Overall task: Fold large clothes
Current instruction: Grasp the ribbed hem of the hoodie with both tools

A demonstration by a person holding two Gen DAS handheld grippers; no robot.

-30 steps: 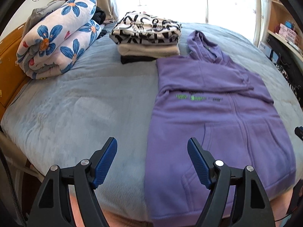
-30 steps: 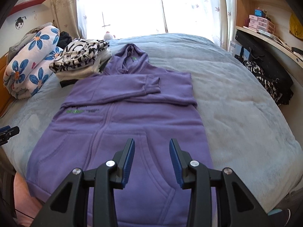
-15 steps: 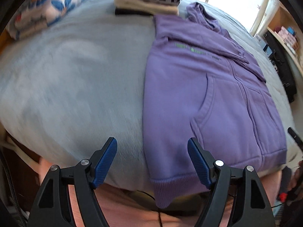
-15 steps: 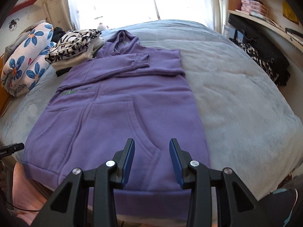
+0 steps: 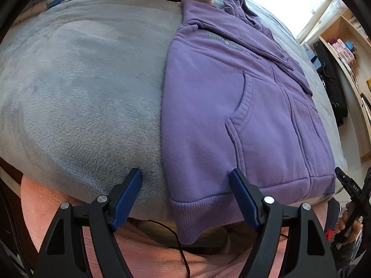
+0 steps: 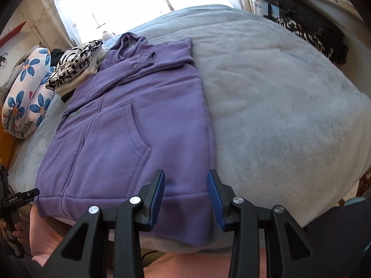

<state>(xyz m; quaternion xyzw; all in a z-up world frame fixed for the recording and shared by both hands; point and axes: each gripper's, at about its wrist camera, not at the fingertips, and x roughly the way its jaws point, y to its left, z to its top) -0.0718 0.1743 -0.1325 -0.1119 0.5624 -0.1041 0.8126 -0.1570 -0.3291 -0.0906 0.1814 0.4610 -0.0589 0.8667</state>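
Observation:
A purple zip hoodie (image 5: pixel 227 97) lies flat on the grey-blue bed (image 5: pixel 81 81), front up, sleeves folded across the chest, hem hanging over the near edge. It also shows in the right wrist view (image 6: pixel 139 127). My left gripper (image 5: pixel 185 194) is open, its jaws standing either side of the hem's left corner, just above it. My right gripper (image 6: pixel 186 197) is open, its jaws over the hem's right corner (image 6: pixel 192 208). Neither holds the cloth.
A stack of folded clothes (image 6: pixel 74 69) and a rolled floral quilt (image 6: pixel 27 88) lie at the bed's far left. A wooden shelf unit (image 5: pixel 347 53) with dark bags stands to the right. My legs are under the bed's near edge.
Both grippers dropped down and moved in toward the bed's near edge. The left one now stands at the hem's left corner, the right one at its right corner. Both stayed open.

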